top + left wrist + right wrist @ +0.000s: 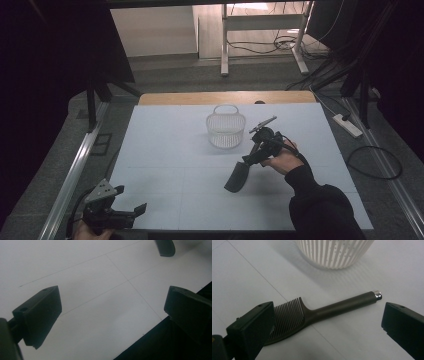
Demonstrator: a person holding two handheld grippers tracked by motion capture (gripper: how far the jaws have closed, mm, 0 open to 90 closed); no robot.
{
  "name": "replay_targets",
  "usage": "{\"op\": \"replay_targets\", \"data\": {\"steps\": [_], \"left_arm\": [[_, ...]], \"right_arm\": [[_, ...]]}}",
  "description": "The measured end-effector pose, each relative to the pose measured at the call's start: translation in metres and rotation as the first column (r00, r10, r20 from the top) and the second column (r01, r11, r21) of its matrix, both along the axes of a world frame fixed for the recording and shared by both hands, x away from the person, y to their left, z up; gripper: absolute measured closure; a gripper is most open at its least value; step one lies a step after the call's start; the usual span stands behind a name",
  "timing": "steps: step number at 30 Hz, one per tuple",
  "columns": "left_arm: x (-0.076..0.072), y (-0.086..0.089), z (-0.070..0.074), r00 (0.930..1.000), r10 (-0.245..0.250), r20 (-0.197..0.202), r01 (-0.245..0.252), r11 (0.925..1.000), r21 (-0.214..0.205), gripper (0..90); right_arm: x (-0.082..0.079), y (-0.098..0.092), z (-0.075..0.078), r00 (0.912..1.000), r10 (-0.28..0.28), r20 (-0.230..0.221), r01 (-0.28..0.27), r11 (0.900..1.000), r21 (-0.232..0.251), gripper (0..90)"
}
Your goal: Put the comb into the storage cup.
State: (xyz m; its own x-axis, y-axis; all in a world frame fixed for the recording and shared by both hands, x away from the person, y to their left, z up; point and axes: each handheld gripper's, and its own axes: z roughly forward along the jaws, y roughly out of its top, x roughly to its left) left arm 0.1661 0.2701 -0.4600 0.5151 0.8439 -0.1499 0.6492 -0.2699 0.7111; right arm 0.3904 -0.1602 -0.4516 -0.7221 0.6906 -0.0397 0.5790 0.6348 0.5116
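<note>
A dark comb [312,313] with a long handle and a silver end cap lies flat on the white table [170,150]. My right gripper [327,315] hovers just over it, open, one jaw on each side and neither touching. From the high view, the comb [236,177] sits right of centre, with the right gripper [252,156] held in a hand above its upper end. My left gripper [131,199] rests open at the table's front left corner with nothing in it. In the left gripper view, the left gripper [112,297] faces bare table, and the comb's tip [165,247] shows far off.
A white slatted basket [226,127] with a handle stands upright at the table's middle, just beyond the comb; its wall [334,252] is close ahead in the right gripper view. The table's front edge [140,340] lies close under the left gripper.
</note>
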Motion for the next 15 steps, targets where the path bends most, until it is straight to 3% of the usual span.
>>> {"op": "replay_targets", "data": {"steps": [15], "left_arm": [[0.000,0.000,0.000,1.0000,0.002,0.000,-0.002,1.0000,-0.005,2.4]], "right_arm": [[0.017,0.021,-0.008,0.9995,0.032,-0.004,-0.032,0.9993,-0.019,0.0]]}}
